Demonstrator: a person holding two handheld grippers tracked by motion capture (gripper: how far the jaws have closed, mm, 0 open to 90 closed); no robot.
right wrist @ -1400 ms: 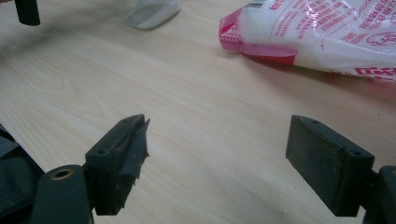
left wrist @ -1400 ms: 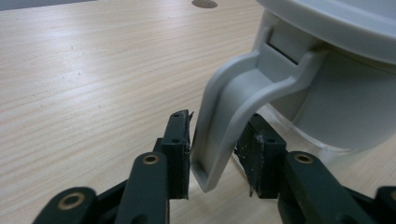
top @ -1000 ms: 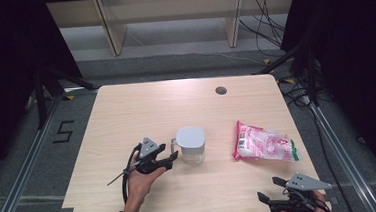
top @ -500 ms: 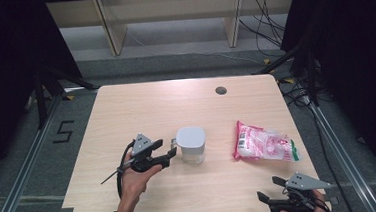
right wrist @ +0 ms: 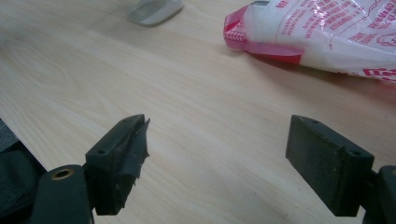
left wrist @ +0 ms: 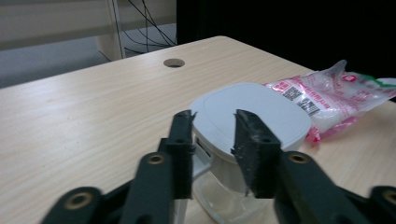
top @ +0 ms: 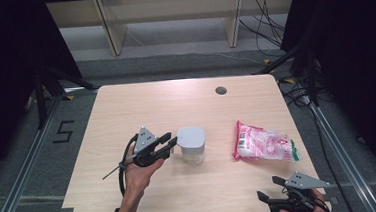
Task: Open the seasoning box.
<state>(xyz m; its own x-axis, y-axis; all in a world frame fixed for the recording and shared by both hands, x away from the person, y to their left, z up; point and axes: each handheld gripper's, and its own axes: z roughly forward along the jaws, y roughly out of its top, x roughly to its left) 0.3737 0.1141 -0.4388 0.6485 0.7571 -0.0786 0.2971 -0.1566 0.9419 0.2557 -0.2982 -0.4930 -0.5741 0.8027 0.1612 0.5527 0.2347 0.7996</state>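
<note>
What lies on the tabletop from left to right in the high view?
Left hand-held gripper → clear container with a white lid → pink-printed plastic bag, with the right hand-held gripper near the table's front edge, below the bag.

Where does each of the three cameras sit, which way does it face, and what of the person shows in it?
High view: above the table's near edge, looking forward and down; shows both forearms, left gripper and right gripper.
Left gripper view: rides the left gripper, facing the white-lidded container; its black jaws have just been closing at the lid's edge.
Right gripper view: rides the right gripper, low over the table; jaws wide apart.
All share the pink packet.
</note>
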